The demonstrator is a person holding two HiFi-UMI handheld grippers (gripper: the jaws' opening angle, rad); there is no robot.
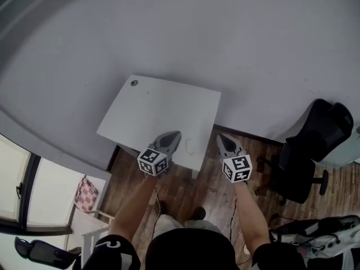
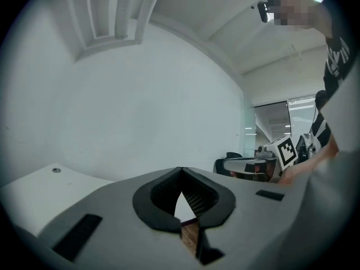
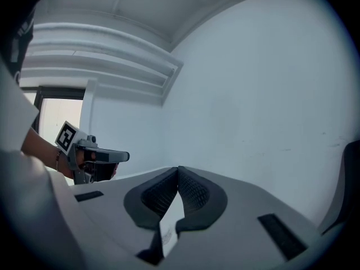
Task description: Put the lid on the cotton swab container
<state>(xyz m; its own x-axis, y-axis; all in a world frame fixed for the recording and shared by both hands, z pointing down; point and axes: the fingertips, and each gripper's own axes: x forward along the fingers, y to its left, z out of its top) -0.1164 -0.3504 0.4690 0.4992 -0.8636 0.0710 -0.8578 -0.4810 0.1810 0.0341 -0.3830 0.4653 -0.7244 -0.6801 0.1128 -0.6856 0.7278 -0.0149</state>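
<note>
A white table [image 1: 152, 114] stands against the wall in the head view. Near its front edge lies a faint, clear curved shape [image 1: 189, 146]; I cannot tell what it is. No lid or cotton swab container shows clearly in any view. My left gripper [image 1: 173, 135] hovers over the table's front edge, just left of that shape, shut with its tips meeting [image 2: 181, 170] and nothing between them. My right gripper [image 1: 223, 138] is held past the table's right front corner, over the floor. It too is shut and empty [image 3: 179, 169]. Each gripper view shows the other gripper off to the side.
A black office chair [image 1: 315, 145] stands to the right on the wood floor [image 1: 214, 190]. A pink checked bag [image 1: 85, 193] hangs at the lower left by a window. A small dark grommet [image 1: 134, 83] sits in the table's far left corner. My legs are below the table edge.
</note>
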